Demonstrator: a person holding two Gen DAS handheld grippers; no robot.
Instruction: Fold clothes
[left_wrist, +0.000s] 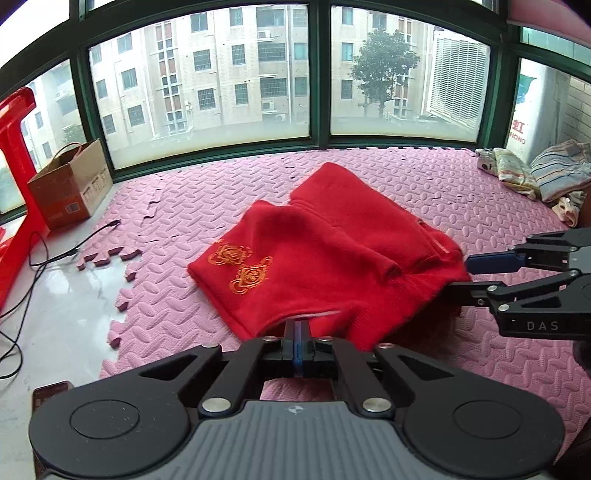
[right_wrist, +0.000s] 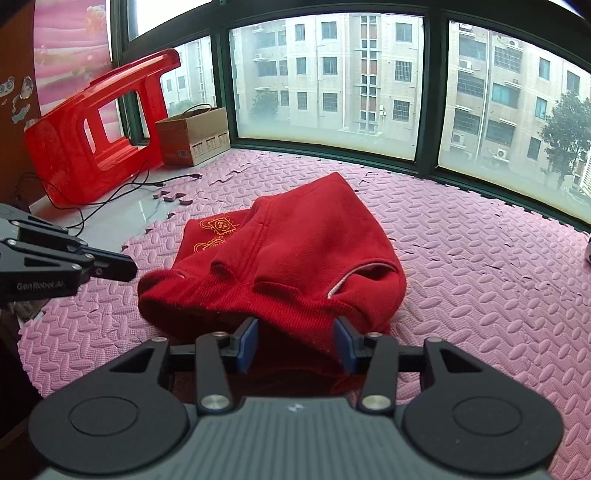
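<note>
The red garment (left_wrist: 325, 254) lies just ahead of both grippers: left gripper (left_wrist: 298, 328) pinched together, probably on its near hem; right gripper (right_wrist: 295, 341), 2 fingers apart, straddles the hem.

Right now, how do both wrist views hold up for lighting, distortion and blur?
Left wrist view: flat daylight from the window, frame bowed by the fisheye; the red garment is sharp except a smeared edge at the shut left gripper. Right wrist view: same bowing, soft shadow under the cloth by the open right gripper, no glare.
</note>
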